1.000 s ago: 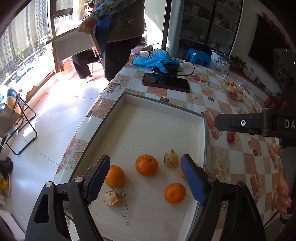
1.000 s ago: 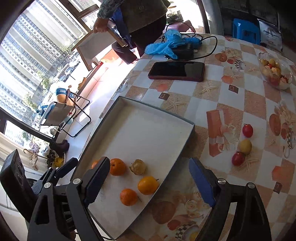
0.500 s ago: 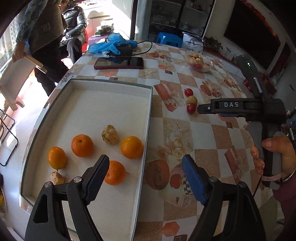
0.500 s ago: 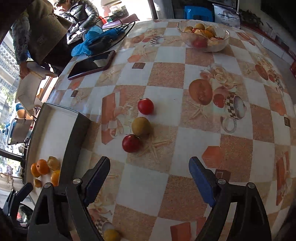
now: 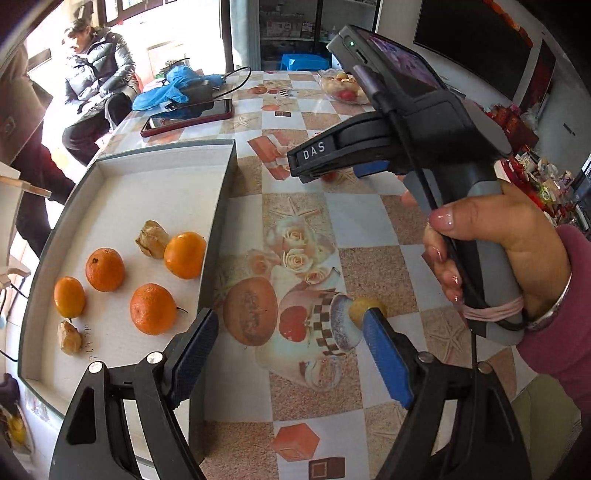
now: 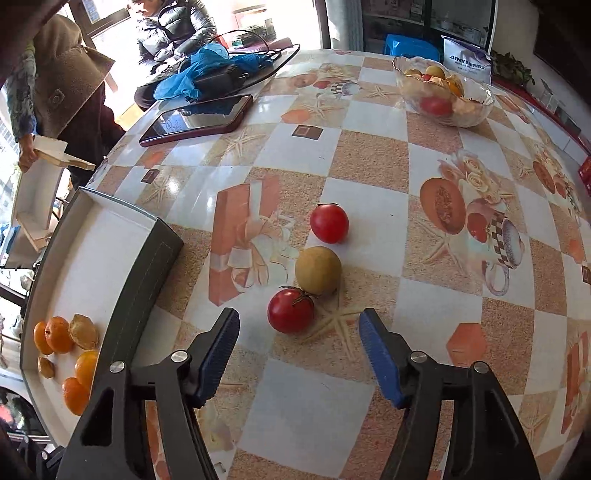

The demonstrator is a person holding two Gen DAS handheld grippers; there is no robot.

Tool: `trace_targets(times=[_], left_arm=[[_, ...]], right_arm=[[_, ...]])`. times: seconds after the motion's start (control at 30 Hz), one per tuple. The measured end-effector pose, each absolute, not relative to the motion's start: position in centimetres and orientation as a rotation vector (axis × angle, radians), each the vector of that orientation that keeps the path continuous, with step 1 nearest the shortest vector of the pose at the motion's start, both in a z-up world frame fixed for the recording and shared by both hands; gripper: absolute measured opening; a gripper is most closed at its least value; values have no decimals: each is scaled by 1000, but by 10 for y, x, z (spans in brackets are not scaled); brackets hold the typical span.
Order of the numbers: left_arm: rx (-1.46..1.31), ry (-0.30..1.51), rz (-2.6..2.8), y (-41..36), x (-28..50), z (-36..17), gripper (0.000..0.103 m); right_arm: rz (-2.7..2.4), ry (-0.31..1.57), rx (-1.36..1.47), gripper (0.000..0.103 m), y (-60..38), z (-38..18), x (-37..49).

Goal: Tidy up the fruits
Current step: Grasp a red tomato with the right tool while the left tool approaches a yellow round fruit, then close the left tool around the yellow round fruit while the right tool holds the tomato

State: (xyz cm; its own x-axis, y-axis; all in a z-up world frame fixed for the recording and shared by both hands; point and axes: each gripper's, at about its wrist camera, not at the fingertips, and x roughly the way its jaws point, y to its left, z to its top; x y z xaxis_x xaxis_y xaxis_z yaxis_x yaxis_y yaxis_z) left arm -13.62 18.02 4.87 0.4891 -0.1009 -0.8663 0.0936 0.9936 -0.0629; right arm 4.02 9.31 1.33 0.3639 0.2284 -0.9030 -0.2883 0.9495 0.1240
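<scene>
Three small fruits lie in a row on the patterned table: a near red tomato point(image 6: 291, 310), a yellow fruit point(image 6: 317, 270) and a far red tomato point(image 6: 329, 223). My right gripper point(image 6: 298, 326) hovers over the near tomato. Its jaws are closing, the tomato sits between the fingertips, and the pads do not touch it. My left gripper point(image 5: 290, 321) stands open over the tablecloth just right of the white tray point(image 5: 221, 192), holding nothing. A small yellow fruit point(image 5: 364, 306) peeks out behind its right finger. Several oranges point(image 5: 105, 269) and husked fruits point(image 5: 152, 240) lie in the tray.
A hand holds the right gripper point(image 5: 325, 168) above the table. A red-cased phone point(image 6: 197, 120), a blue cloth with cables point(image 6: 207, 70) and a glass fruit bowl point(image 6: 443, 92) stand at the back. Two people point(image 6: 173, 29) are beyond the far left edge.
Both grippers swung from over the tray to the table on its right. The right gripper came down close to the three fruits and its jaws narrowed. The left stayed open.
</scene>
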Motion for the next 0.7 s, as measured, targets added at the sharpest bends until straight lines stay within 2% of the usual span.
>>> trace_targets(times=[0.07, 0.13, 0.43, 0.7], left_arm=[[4, 1056, -123, 174, -136, 45, 83], [12, 1055, -126, 168, -135, 42, 83], [56, 1041, -138, 128, -129, 17, 83], [49, 945, -91, 118, -112, 8, 83]], right_arm=[[322, 1137, -65, 38, 94, 14, 38], [338, 1134, -47, 25, 90, 14, 37], [368, 1130, 75, 25, 21, 12, 1], [317, 1004, 26, 25, -46, 10, -74]])
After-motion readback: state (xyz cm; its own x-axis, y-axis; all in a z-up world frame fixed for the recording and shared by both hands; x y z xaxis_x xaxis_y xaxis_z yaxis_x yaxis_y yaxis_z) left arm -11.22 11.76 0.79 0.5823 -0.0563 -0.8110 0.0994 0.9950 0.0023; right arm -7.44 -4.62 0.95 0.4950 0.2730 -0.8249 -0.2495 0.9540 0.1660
